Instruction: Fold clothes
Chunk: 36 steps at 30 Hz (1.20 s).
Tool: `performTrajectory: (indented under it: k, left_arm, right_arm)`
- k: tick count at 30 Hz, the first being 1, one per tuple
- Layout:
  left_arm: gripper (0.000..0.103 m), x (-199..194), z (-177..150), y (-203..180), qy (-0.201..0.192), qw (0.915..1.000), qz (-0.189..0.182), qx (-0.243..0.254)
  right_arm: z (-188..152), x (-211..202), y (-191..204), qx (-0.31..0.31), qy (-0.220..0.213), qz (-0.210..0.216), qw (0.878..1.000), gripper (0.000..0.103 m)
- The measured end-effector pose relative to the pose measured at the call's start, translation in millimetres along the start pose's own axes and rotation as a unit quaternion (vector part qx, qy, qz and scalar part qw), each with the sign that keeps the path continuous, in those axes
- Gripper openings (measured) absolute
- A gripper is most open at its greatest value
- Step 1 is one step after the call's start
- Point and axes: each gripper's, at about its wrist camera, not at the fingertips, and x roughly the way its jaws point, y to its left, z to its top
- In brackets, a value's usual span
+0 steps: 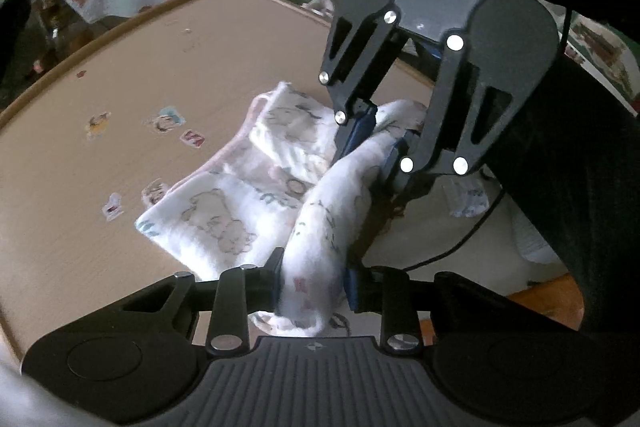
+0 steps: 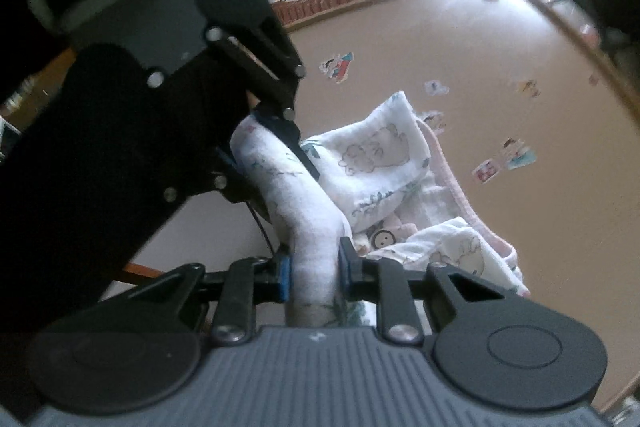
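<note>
While both grippers clamp it, cloth [image 1: 320, 235] between left gripper [image 1: 312, 283], right gripper [image 2: 314, 275]

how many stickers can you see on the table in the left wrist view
6. On the table, left of the cloth: stickers at, plus a small one. The cloth may hide more.

A white garment [image 1: 224, 203] printed with pale animals lies crumpled, one bunched end lifted off the rest.
</note>
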Motion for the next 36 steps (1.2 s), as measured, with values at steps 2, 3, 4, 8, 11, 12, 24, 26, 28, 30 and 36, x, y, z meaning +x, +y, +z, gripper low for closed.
performTrajectory:
  k: [2,3,4,8,11,12,24,26,28,30,36]
  left_arm:
    - [0.033,-1,-2,4,-0.005,0.9999,0.007,-0.011]
    - [0.033,-1,-2,5,-0.008,0.9998,0.012,-0.016]
    - [0.033,-2,-3,6,-0.01,0.9996,0.017,-0.02]
    - [0.035,-3,-6,2,-0.024,0.9987,0.033,-0.03]
    - [0.035,-2,-4,1,-0.034,0.9978,0.045,-0.036]
    - [0.035,-1,-4,0,-0.038,0.9974,0.049,-0.038]
    - [0.036,16,7,-2,-0.051,0.9885,0.105,-0.097]
    - [0.037,19,5,0,-0.046,0.9862,0.112,-0.113]
    - [0.037,22,5,1,-0.042,0.9846,0.116,-0.124]
    - [0.037,23,3,2,-0.04,0.9829,0.117,-0.136]
    - [0.037,29,4,5,-0.035,0.9802,0.123,-0.152]
  right_arm:
    - [6,4,-14,0.025,0.012,0.023,0.999,0.023]
    - [9,6,-21,0.039,0.018,0.035,0.998,0.023]
    - [11,8,-28,0.05,0.023,0.045,0.997,0.023]
    - [15,15,-46,0.074,0.04,0.07,0.994,0.023]
    - [15,16,-52,0.079,0.045,0.076,0.993,0.023]
    - [15,16,-54,0.081,0.045,0.077,0.993,0.023]
    - [14,19,-63,0.086,0.044,0.07,0.993,0.024]
    - [15,20,-62,0.083,0.043,0.065,0.994,0.024]
    - [15,19,-60,0.079,0.039,0.058,0.994,0.024]
    - [14,17,-57,0.073,0.033,0.048,0.996,0.026]
    - [4,0,-42,0.061,-0.009,-0.002,0.998,0.033]
